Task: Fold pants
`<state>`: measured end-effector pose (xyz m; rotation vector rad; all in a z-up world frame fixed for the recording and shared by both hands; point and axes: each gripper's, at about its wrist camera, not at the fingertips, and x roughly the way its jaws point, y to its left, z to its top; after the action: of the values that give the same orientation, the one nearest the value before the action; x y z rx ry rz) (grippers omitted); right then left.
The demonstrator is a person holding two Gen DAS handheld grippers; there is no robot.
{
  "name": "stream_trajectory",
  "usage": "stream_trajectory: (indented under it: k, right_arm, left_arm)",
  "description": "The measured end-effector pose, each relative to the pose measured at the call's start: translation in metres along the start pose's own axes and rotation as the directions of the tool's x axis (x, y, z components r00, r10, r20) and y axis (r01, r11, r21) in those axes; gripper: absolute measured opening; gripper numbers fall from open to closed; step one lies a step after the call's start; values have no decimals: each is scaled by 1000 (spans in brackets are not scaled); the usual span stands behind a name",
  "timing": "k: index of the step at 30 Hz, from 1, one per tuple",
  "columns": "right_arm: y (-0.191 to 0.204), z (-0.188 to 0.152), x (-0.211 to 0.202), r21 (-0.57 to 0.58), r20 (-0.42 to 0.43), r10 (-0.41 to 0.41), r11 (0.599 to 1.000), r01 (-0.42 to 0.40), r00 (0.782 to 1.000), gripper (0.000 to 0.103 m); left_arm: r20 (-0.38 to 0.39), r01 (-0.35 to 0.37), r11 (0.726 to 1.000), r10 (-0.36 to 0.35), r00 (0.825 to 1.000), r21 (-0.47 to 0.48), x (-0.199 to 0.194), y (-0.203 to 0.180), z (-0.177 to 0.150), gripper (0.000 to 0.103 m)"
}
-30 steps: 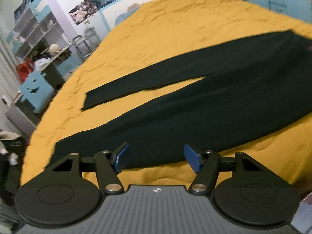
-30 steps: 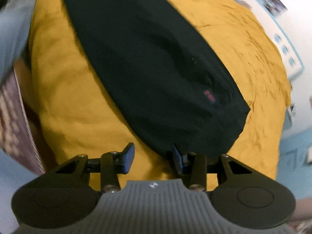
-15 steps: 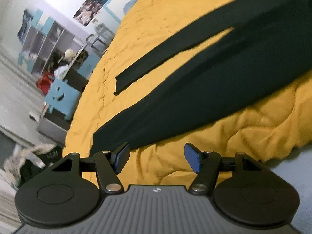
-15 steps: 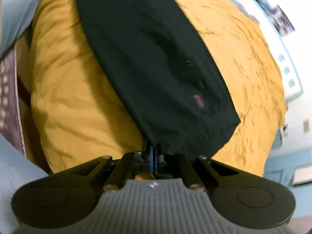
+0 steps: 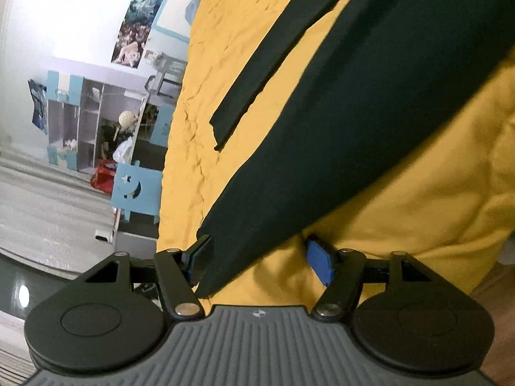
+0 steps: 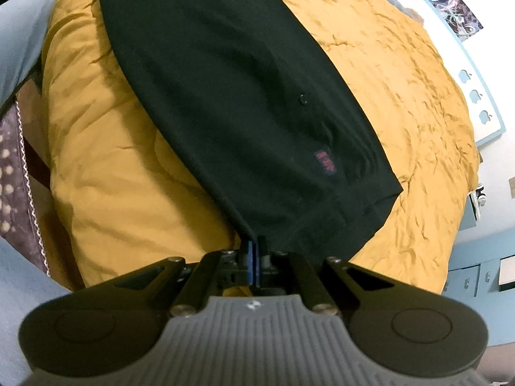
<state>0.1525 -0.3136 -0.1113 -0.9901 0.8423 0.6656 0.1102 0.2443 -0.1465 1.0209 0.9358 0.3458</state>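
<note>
Right now the black pants [image 6: 244, 96] lie spread out flat on a big yellow blanket [image 6: 106, 167] that covers a bed. Every place below is told from the pants.

At the waist end of the pants, the right gripper [image 6: 254, 257] is pinched tight on the near corner of the waistband. Its two blue pads are pressed together with the black cloth between them. A little way up the pants from that corner there is a small red and blue label [image 6: 325, 162], and further up still a small dark button [image 6: 302, 98]. The yellow blanket shows on both sides of the pants and is full of wrinkles. Past the far side of the pants there is a white wall with pictures stuck on it [image 6: 460, 9].

At the other end of the pants, the left gripper [image 5: 260, 262] is spread wide. The bottom hem of the near pant leg [image 5: 338, 148] sits in the gap between its blue pads [image 5: 318, 263]. One pad is right at the edge of the hem, the other is out over the yellow blanket [image 5: 434, 193]. The pads are not squeezing the cloth. The far pant leg [image 5: 257, 77] lies apart from the near one, with a strip of yellow blanket between them. Beyond the leg ends, off the bed, stand a blue box with a moon and star cut in it [image 5: 135, 189] and some shelves [image 5: 87, 122].
</note>
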Motion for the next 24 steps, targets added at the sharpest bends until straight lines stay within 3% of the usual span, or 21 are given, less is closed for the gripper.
stream_trajectory:
  k: [3,9,11,12,13,16,19,24]
  right_arm:
    - [2,-2,0,15,-1,0,1000,0,1000,0]
    - [1,-4,3,28,3,4,1000,-4,1000,0]
    - [0,-4,5,25,2,6,1000,-6,1000,0]
    - [0,-4,5,24,1,5,1000,-5,1000,0]
    - [0,-4,5,28,3,2,1000,-2,1000,0]
    - [-2,-5,1,50,12,-3,999,2,1000,0]
    - [-4,-6,-2,77,33,-14,997,12,999,0]
    - [-24,-4,-17,164,101,-44,986,27,994,0]
  left_arm:
    - [9,-15,1000,15,1000,20,-5,4,-2,68]
    - [-11,-85,994,86,996,67,7,1,-8,66]
    - [-15,-107,990,109,994,91,15,-4,-8,60]
    - [-22,-115,990,117,993,84,18,-4,-6,48]
    - [-36,-124,991,126,991,59,21,-4,-3,30]
    - [-59,-85,995,83,995,-46,17,5,3,5]
    - [-51,-64,976,55,997,-208,7,26,7,3]
    - [-30,34,861,-57,998,-508,-2,81,18,2]
